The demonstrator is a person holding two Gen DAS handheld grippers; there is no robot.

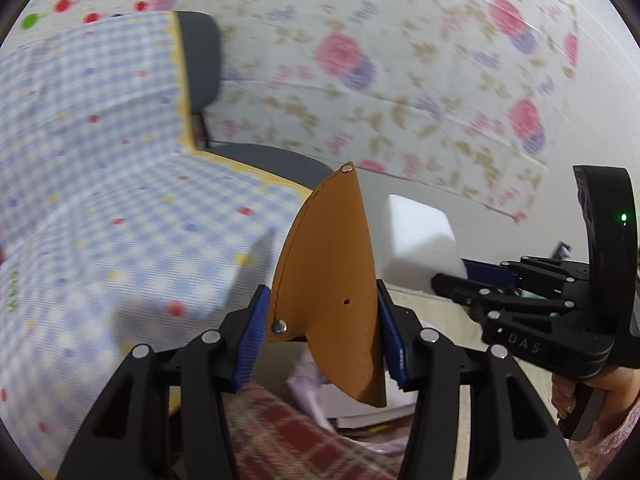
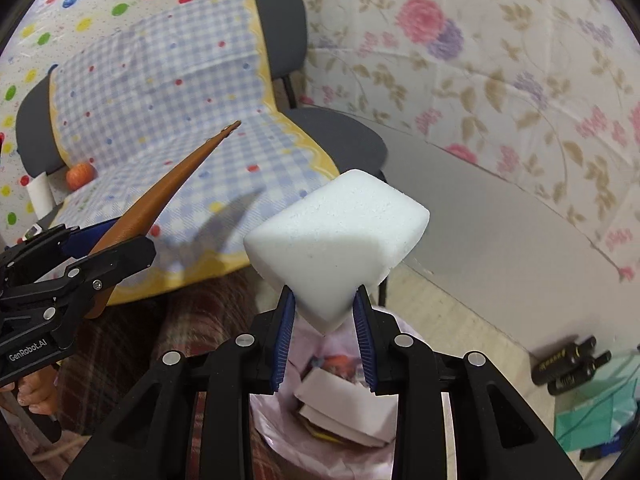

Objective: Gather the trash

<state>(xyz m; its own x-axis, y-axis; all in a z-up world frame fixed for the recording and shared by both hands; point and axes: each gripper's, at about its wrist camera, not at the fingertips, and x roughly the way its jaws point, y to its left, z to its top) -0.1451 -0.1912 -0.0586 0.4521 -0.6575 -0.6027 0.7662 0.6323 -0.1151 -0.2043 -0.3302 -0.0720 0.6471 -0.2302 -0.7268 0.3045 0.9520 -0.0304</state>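
My left gripper is shut on a tan leather pouch with metal snaps, its blue pads pressing both faces. To its right, my right gripper holds a white foam block. In the right wrist view the right gripper pinches the lower corner of the foam block. Straight below it is a bin lined with a pink bag, holding white card scraps and other litter. The left gripper with the pouch is at the left.
A grey chair draped with a blue checked cloth stands behind, with an orange ball and a white roll on its seat. Red plaid fabric lies beside the bin. Dark bottles and a green bag are on the floor at the right.
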